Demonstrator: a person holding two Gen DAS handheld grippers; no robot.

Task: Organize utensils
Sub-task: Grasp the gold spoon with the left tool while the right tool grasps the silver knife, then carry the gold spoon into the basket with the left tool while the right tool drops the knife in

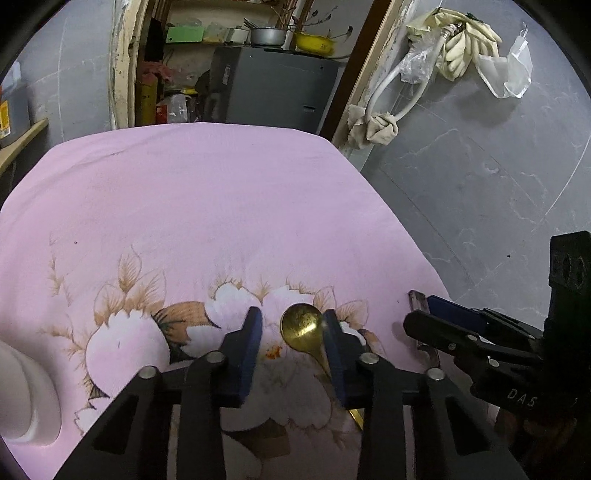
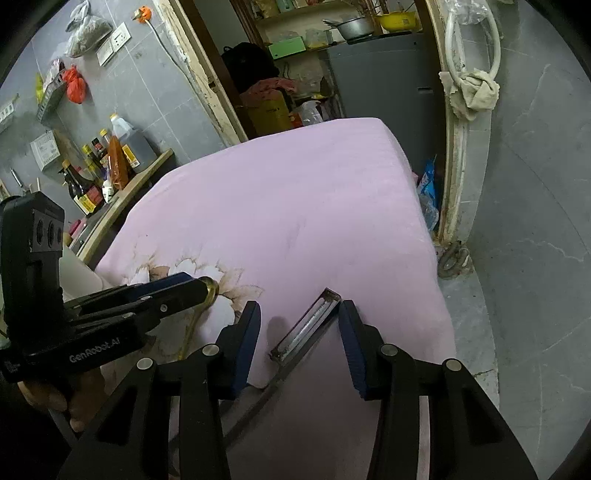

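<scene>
Lived-in home kitchen / storage corner. Ahead of the tool: table under a pink floral cloth (image 1: 221, 192), past it a doorway with worn, peeling frame (image 1: 122, 66) into a cluttered pantry with a metal pot (image 1: 267, 35), yellow bowl (image 1: 314, 42) and grey cabinet (image 1: 273, 88). Left of the right-hand tool: wooden shelf (image 2: 129, 199) of sauce and oil bottles (image 2: 107, 162), wall sockets (image 2: 116, 40), hanging bags. Grey tiled walls; rags and a white hose (image 1: 384, 92) tied up to the right.

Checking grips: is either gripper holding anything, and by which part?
Nothing held: spoon lies loose between left gripper fingers, peeler between right gripper fingers.
</scene>
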